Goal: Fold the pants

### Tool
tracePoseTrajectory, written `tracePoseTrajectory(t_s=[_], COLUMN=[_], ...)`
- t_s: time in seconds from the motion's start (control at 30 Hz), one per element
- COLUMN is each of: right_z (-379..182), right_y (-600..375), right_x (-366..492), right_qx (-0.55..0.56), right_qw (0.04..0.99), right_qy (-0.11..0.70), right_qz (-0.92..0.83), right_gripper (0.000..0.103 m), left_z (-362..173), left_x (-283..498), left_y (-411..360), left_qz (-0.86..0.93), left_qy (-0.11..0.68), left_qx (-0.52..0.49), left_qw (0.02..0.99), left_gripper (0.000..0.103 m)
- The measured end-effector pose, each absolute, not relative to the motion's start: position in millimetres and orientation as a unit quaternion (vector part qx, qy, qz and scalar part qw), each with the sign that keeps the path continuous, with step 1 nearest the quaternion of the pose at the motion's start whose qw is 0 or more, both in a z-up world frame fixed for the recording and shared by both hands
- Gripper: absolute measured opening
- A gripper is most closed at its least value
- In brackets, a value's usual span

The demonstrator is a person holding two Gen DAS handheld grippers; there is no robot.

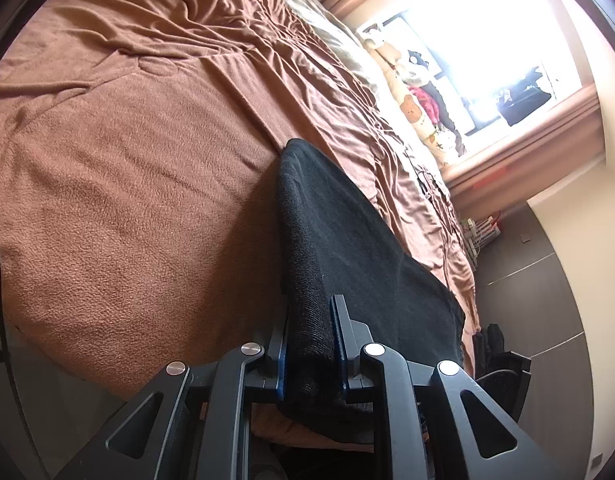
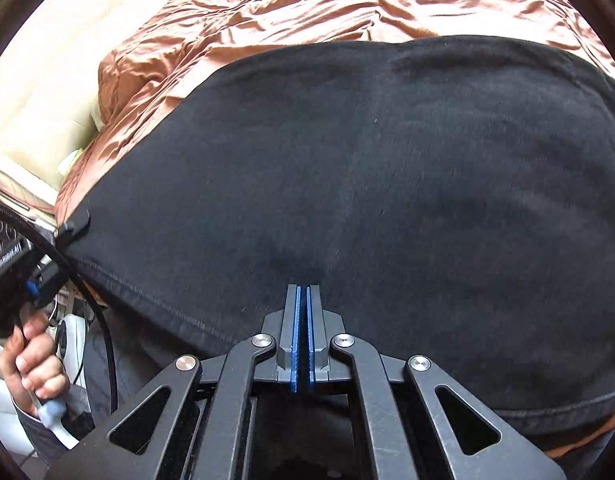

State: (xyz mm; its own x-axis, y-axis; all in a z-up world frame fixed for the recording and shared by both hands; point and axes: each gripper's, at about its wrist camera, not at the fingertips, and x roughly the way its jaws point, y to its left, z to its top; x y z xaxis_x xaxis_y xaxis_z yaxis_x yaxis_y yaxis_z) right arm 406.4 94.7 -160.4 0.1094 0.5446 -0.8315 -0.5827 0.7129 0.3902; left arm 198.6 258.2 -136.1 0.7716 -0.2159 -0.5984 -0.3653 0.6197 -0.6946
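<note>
The black pants lie folded on a bed covered by a brown blanket. My left gripper is shut on a thick fold at the pants' near edge, with cloth filling the gap between its blue pads. In the right wrist view the pants spread wide and flat across the blanket. My right gripper is shut with its pads together, its tips at the cloth's surface and nothing visible between them. At the pants' left corner, the left gripper clamps the hem, held by a hand.
Pillows and soft toys line the bright window beyond the bed. Dark floor runs along the bed's right side, with a black item on it. A cream padded surface borders the bed; a black cable hangs near the hand.
</note>
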Motion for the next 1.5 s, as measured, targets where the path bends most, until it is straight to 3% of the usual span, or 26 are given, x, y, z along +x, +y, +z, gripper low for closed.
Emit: tracePoseTrajectory(t_s=[0.53, 0.87, 1.5], right_z=[-152, -156, -116], right_y=[69, 63, -53], right_x=[425, 419, 399], right_qx=[0.036, 0.057, 0.127], right_qw=[0.752, 0.743, 0.785], right_qy=[0.538, 0.544, 0.483], right_qz=[0.38, 0.386, 0.367], right_gripper=[0.0, 0.0, 0.003], left_z=[-152, -86, 6], left_x=[215, 228, 276], left_y=[265, 235, 140], left_qz=[0.067, 0.013, -0.071], left_qy=[0.358, 0.326, 0.302], left_qx=[-0.447, -0.409, -0.329], left_qw=[0.817, 0.852, 0.892], left_gripper=[0.019, 0.016, 0.016])
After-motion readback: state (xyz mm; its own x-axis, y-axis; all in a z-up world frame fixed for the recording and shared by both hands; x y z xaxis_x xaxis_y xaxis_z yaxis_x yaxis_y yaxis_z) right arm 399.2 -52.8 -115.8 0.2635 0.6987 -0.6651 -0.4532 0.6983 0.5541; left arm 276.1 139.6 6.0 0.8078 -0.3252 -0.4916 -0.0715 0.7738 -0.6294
